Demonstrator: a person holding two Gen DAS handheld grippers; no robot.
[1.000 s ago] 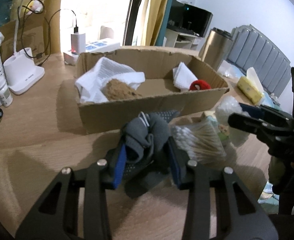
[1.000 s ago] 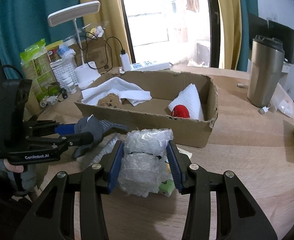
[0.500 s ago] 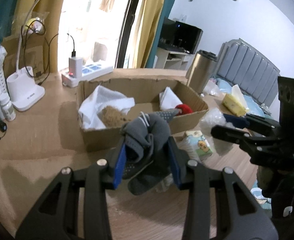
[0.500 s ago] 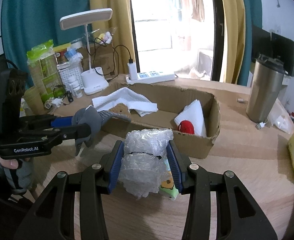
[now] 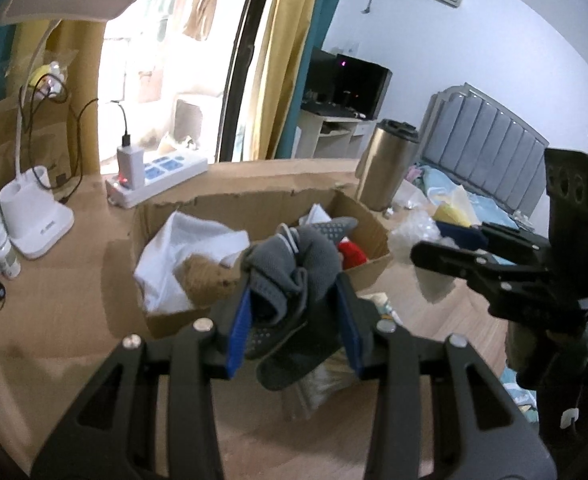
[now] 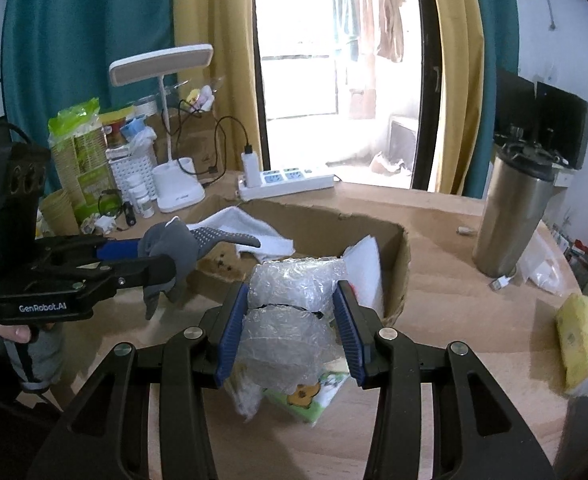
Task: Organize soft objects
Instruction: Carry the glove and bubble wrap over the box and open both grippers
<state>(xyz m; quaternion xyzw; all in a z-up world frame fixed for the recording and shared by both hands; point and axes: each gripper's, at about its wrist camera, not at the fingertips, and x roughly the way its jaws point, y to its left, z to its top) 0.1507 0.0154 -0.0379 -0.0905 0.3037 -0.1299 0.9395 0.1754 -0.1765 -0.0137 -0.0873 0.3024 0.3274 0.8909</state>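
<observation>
Grey gloves (image 5: 294,268) are bunched up between the left gripper's (image 5: 294,312) blue pads, jaws partly closed and pinching them, clear of the table (image 5: 62,312). Right gripper (image 6: 290,332) is the same deal, clamped on a wad of bubble wrap (image 6: 290,304). Cardboard box (image 6: 398,276) sits just past both sets of jaws, with a white towel (image 5: 182,256) and brown plush (image 5: 206,276) inside.
</observation>
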